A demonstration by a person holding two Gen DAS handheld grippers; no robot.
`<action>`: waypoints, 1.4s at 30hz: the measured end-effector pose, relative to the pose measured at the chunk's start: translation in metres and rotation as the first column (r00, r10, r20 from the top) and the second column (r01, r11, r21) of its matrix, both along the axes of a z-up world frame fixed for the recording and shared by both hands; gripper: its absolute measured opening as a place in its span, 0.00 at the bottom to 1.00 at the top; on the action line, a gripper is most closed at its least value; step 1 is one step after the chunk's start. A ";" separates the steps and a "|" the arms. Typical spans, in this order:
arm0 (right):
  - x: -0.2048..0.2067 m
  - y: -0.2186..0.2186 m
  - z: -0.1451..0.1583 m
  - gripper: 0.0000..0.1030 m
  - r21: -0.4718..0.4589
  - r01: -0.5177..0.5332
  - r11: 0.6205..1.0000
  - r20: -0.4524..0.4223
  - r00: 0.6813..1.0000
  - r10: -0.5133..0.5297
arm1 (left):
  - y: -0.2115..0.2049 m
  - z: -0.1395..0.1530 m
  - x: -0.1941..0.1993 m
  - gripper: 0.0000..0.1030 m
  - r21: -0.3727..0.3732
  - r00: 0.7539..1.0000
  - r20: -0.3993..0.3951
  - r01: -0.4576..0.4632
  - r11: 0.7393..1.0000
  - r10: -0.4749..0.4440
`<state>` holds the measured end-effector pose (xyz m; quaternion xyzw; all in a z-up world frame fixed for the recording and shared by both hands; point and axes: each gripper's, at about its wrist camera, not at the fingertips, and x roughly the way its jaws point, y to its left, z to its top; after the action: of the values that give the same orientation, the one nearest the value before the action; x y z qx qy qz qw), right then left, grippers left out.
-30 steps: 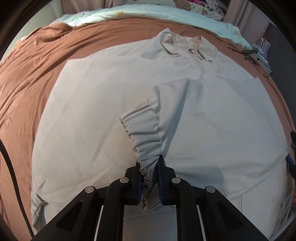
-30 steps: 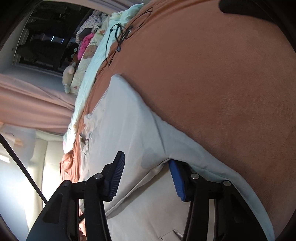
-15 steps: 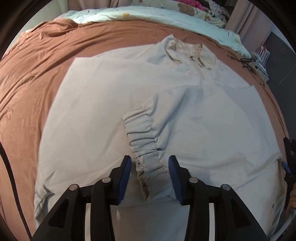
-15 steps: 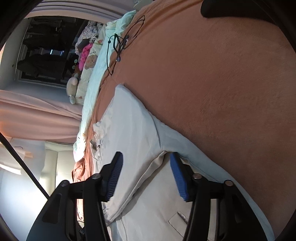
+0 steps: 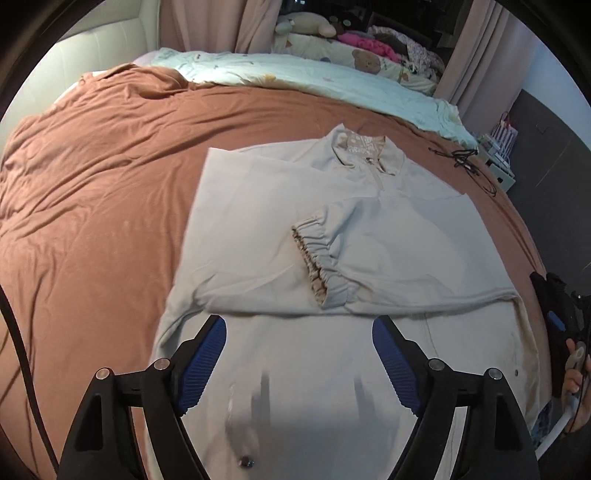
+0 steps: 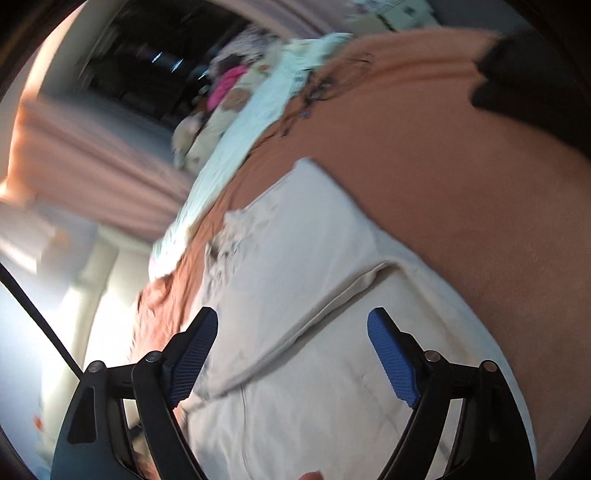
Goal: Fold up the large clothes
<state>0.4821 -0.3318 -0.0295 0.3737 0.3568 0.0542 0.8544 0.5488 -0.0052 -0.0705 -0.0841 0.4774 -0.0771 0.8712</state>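
One brown bedspread (image 5: 92, 206) spreading across the whole bed, bearing a beige jacket (image 5: 258, 229) lying flat at centre-right, collar far, one sleeve (image 5: 388, 269) crossing its front. Hovering near: left gripper (image 5: 299, 339) and right gripper (image 6: 291, 332), both jaws opening wide, gripping nothing.

a bed covered by a rust-brown sheet (image 5: 92, 192) is seen ahead of the tool. beyond it a pale mint quilt (image 5: 314, 79) and stuffed toys (image 5: 306, 24) are laid. pink curtains (image 5: 255, 26) are hung behind, a cream padded headboard (image 5: 110, 55) to the far left, a grey wall (image 5: 546, 122) to the right.
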 end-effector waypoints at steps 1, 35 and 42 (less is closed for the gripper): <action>-0.003 0.008 0.006 0.80 -0.042 -0.018 0.999 0.001 1.000 0.018 | 0.005 0.003 -0.008 0.81 -0.002 1.000 0.004 -0.007 1.000 0.007; -0.245 0.069 0.062 0.87 -0.711 -0.128 0.691 -0.009 0.985 0.174 | 0.063 0.034 -0.287 0.92 -0.021 0.989 0.140 -0.038 0.999 0.041; -0.259 0.068 0.052 1.00 -0.658 -0.147 0.739 -0.018 0.983 0.180 | 0.063 0.013 -0.312 0.92 -0.023 0.991 0.127 -0.028 0.999 0.031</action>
<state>0.2232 -0.2641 0.0221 0.0161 0.3644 0.0094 0.9311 0.2366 0.0579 -0.0579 -0.0953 0.4186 -0.0746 0.9001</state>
